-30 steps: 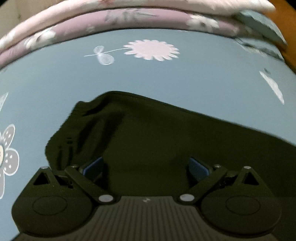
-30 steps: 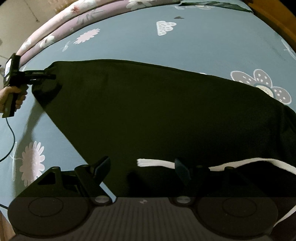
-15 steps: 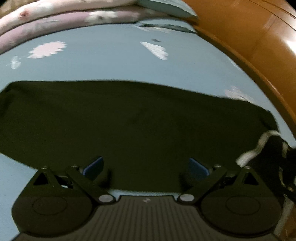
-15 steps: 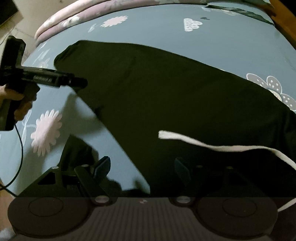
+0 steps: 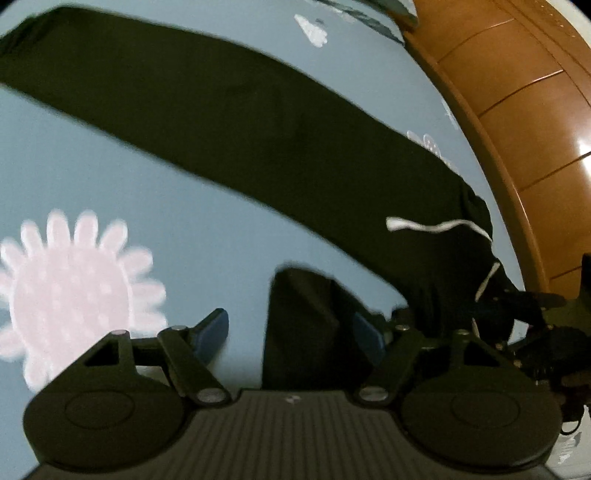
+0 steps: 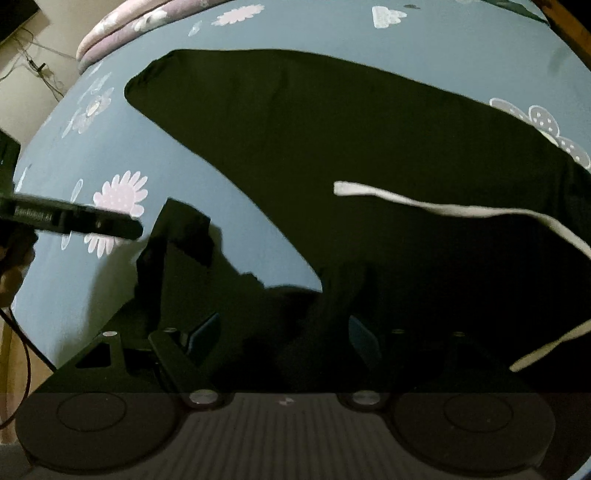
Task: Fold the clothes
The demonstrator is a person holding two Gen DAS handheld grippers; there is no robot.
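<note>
Now dark trousers (image 5: 258,122) partly between closing left tongs (image 5: 291,332); right tongs (image 6: 284,332) seemingly open above them.

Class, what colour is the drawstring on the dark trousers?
White; the drawstring shows best in the right wrist view.

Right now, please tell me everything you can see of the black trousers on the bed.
The black trousers are dark, soft fabric with a white drawstring lying loose over the waist end. One leg lies stretched flat on the blue flowered sheet, reaching toward the far pillows. The other leg end is bent near and stands between the closing jaws of the left gripper. The right gripper hovers over dark fabric at the near edge, apparently open.
</note>
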